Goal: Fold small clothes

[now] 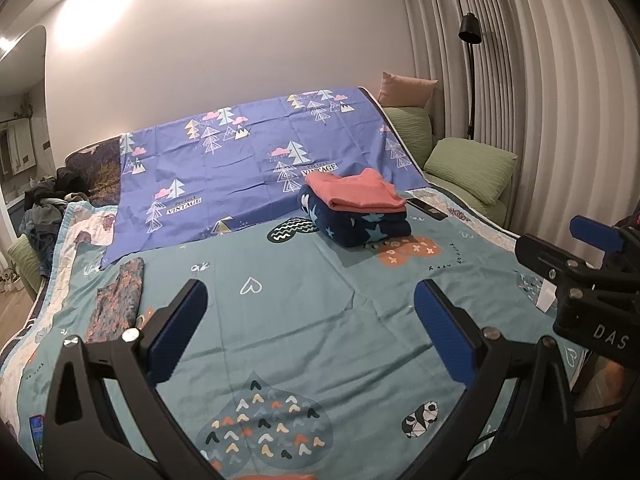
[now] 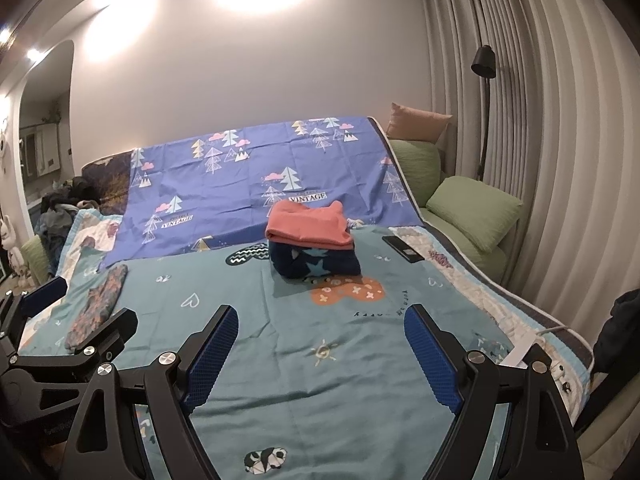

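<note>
I have both grippers hovering over the near part of the teal bedspread (image 1: 320, 320). My left gripper (image 1: 310, 312) has its jaws spread wide with nothing between them; my right gripper (image 2: 320, 336) is likewise released and empty. Toward the middle of the bed, a folded coral garment (image 2: 308, 224) lies on top of a folded navy star-print garment (image 2: 316, 266). Near the bed's left edge lies a flat floral garment (image 1: 118, 300). A dark phone (image 2: 402, 249) rests near the right edge.
</note>
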